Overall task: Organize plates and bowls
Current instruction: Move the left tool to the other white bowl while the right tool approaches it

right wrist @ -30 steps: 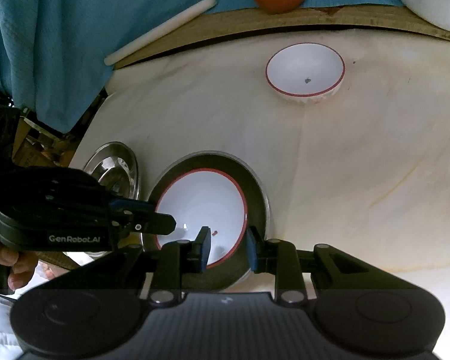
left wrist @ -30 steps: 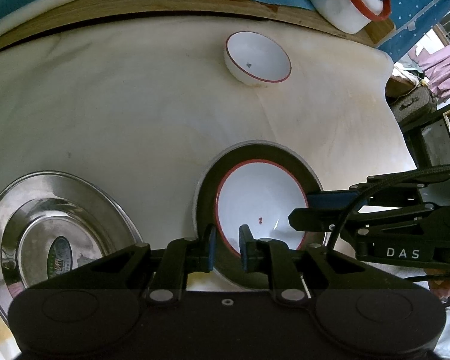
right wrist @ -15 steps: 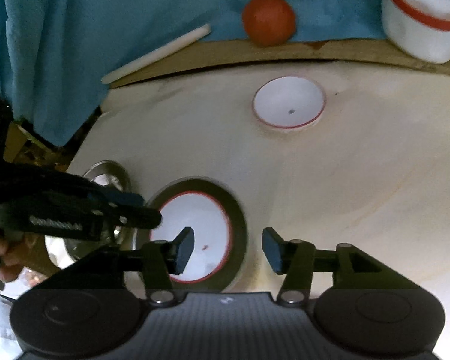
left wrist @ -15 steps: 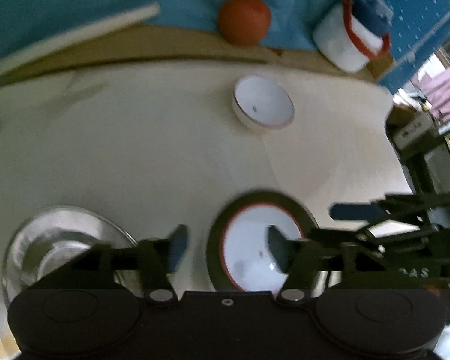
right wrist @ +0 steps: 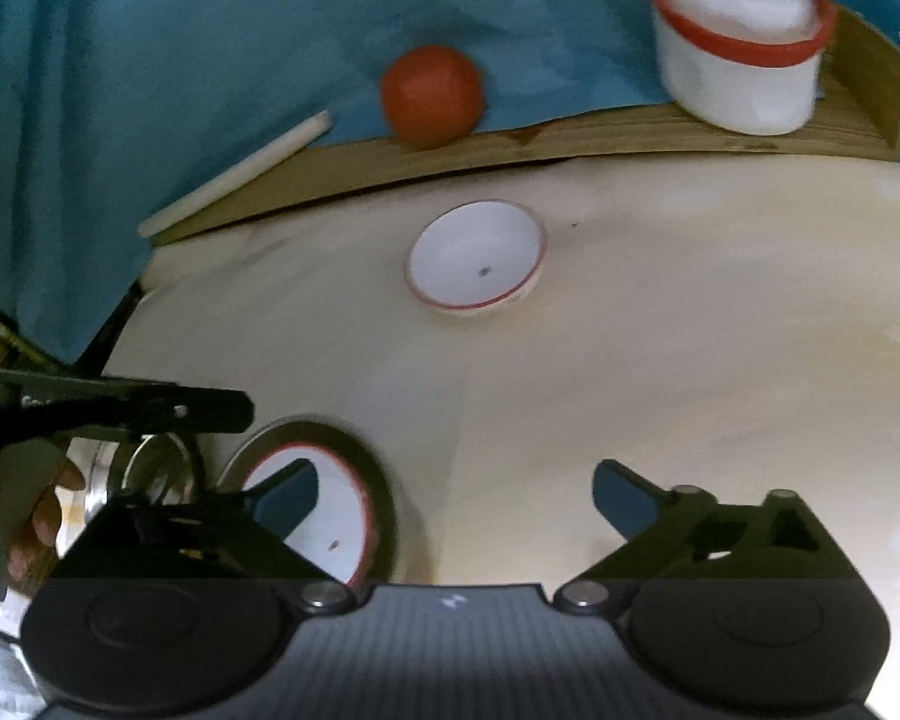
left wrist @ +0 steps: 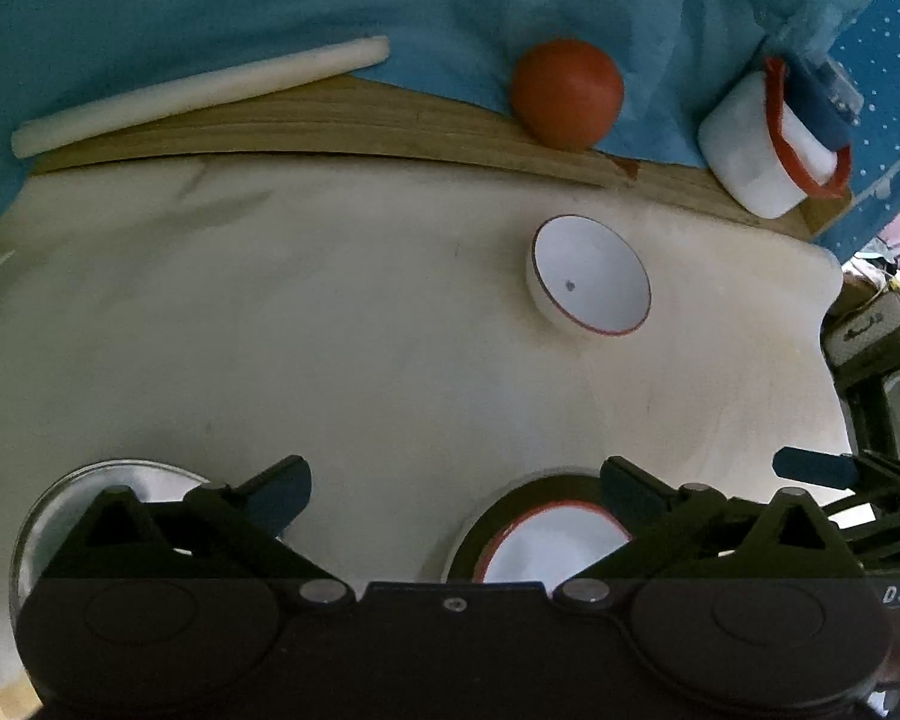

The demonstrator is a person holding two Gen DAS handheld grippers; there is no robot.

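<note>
Cream tabletop (left wrist: 330, 330): red-rimmed bowl (left wrist: 546, 546) lies below the wide-open, empty left hand-held gripper (left wrist: 456, 492).

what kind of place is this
Probably a home dining or kitchen table: a cream cloth-covered tabletop holds a white red-rimmed bowl and a shiny steel plate, with a round orange-red fruit on a wooden board behind.

- right gripper (right wrist: 455, 495) across the bottom of the frame, jaws spread wide after just opening, nothing between them;
- red-rimmed white bowl (right wrist: 324, 516) in a dark plate (right wrist: 384, 504) at lower left, behind the left finger;
- second white bowl (right wrist: 476, 261) at centre, alone on the cream cloth (right wrist: 660, 330);
- left gripper (right wrist: 210, 411) entering at left, over a steel plate (right wrist: 99, 483);
- orange ball (right wrist: 432, 95) and white tub (right wrist: 741, 54) along the top.
</note>
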